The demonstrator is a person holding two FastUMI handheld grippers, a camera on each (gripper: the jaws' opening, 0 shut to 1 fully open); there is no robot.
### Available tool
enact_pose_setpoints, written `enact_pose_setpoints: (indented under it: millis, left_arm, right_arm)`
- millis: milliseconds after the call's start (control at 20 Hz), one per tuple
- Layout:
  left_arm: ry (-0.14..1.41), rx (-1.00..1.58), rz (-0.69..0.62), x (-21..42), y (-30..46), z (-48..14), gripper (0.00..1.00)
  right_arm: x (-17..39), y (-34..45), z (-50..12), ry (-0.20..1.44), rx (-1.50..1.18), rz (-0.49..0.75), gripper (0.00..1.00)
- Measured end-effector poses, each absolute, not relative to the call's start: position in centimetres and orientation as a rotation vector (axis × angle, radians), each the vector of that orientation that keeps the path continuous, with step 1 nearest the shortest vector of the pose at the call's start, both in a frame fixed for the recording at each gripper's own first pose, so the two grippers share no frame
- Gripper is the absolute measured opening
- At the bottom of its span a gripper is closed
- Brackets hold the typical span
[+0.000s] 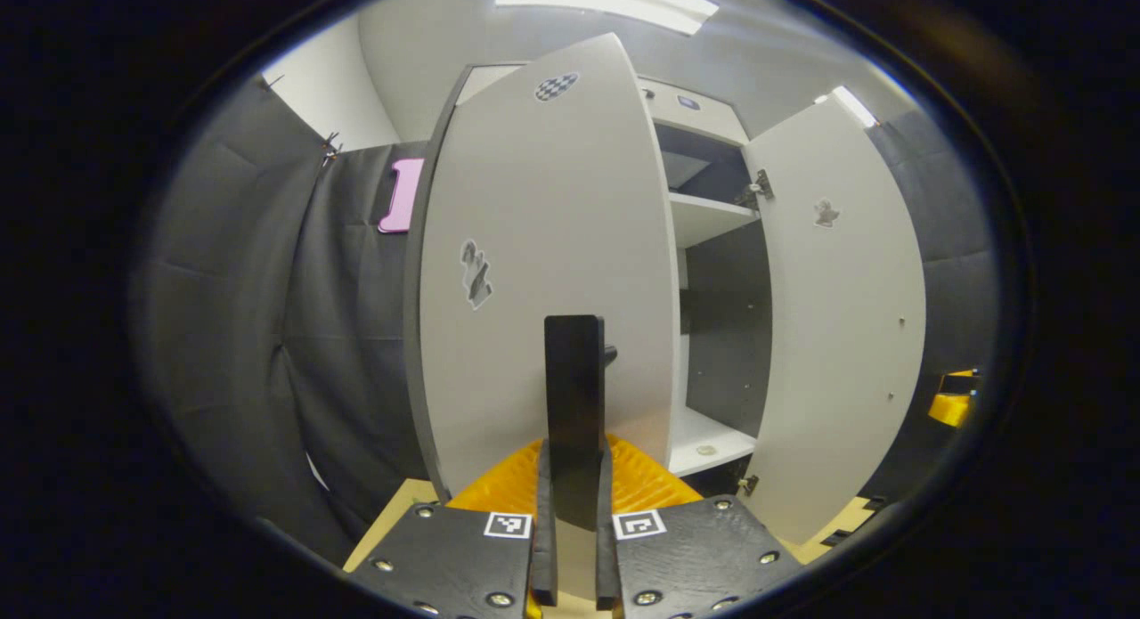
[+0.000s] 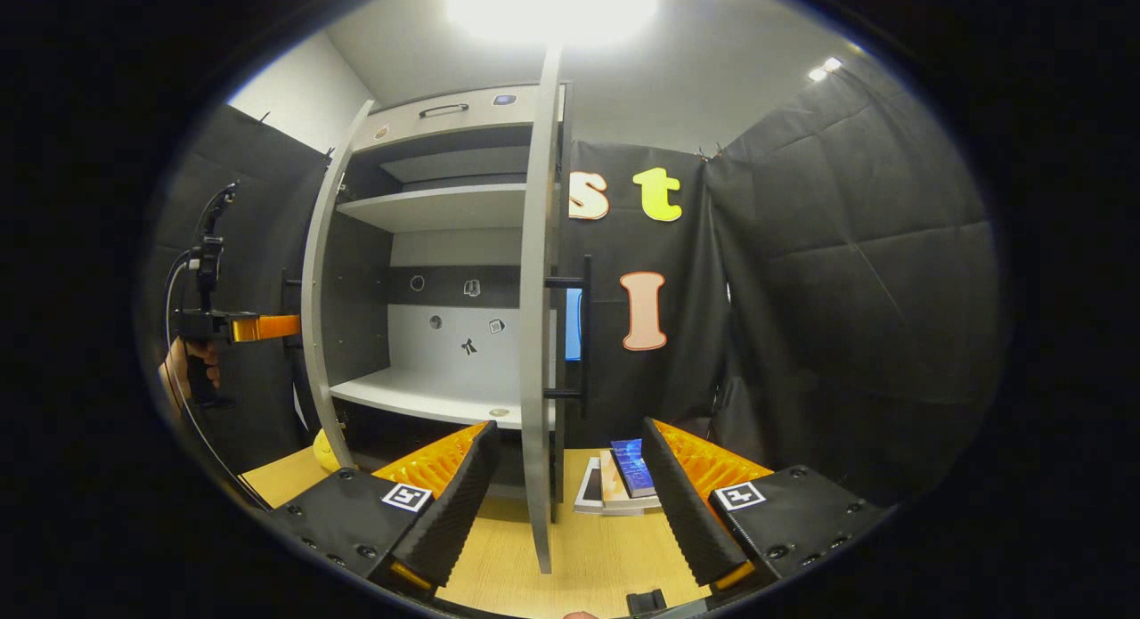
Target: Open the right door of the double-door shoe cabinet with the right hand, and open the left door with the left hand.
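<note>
**Both cabinet doors swung out, left jaws clamped on a handle**

In the left gripper view, the left gripper (image 1: 574,512) has its two black fingers pressed against the sides of a black bar handle (image 1: 574,396), pinching it between them. That handle stands on the pale grey left door (image 1: 543,272) of the tall grey-and-white double-door shoe cabinet (image 1: 712,218), and the door is swung out from the cabinet front. Beyond its edge the white shelves (image 1: 708,216) and dark inner wall show. Farther right, the pale grey right door (image 1: 842,325) stands wide open, its inner face and hinges showing.

In the right gripper view, the right gripper (image 2: 565,494) has its ribbed black fingers spread wide, touching nothing. The right door is seen edge-on, standing between the fingers but clear of both. Its slim black bar handle (image 2: 583,334) sits on the door's outer side. Behind it, a small stack of books (image 2: 619,481) lies on the light wooden tabletop (image 2: 579,557). At the far left of this view, a hand (image 2: 183,370) holds the left gripper against the outer side of the left door.
</note>
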State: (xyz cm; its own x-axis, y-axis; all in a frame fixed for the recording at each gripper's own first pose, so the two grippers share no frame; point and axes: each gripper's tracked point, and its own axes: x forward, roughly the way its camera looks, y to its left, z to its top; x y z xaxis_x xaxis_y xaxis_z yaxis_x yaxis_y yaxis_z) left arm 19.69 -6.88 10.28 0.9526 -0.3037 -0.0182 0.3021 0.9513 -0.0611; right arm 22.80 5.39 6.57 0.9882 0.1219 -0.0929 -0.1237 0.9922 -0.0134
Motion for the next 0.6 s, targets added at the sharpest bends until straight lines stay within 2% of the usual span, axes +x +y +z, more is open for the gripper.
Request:
enact_pose_setpoints:
  millis: [100, 300, 400, 450, 600]
  left_arm:
    - [0.027, -0.061, -0.308, 19.3, -6.2, 10.2, 0.21]
    - [0.023, -0.048, -0.305, 18.6, -4.6, 9.9, 0.18]
    - [0.024, -0.054, -0.300, 18.1, -3.6, 9.9, 0.12]
    - [0.023, -0.060, -0.298, 17.9, -3.0, 10.0, 0.14]
    - [0.026, -0.056, -0.286, 17.4, -1.7, 9.7, 0.10]
  right_arm:
    - [22.7, 5.6, 6.6, 0.095, -0.020, 0.130, 0.99]
    - [22.8, 6.2, 6.6, 0.094, -0.016, 0.143, 0.99]
    - [22.8, 6.6, 6.6, 0.094, -0.011, 0.151, 1.00]
    - [22.8, 6.8, 6.6, 0.097, -0.009, 0.155, 0.97]
    - [22.7, 7.2, 6.5, 0.103, -0.013, 0.168, 0.99]
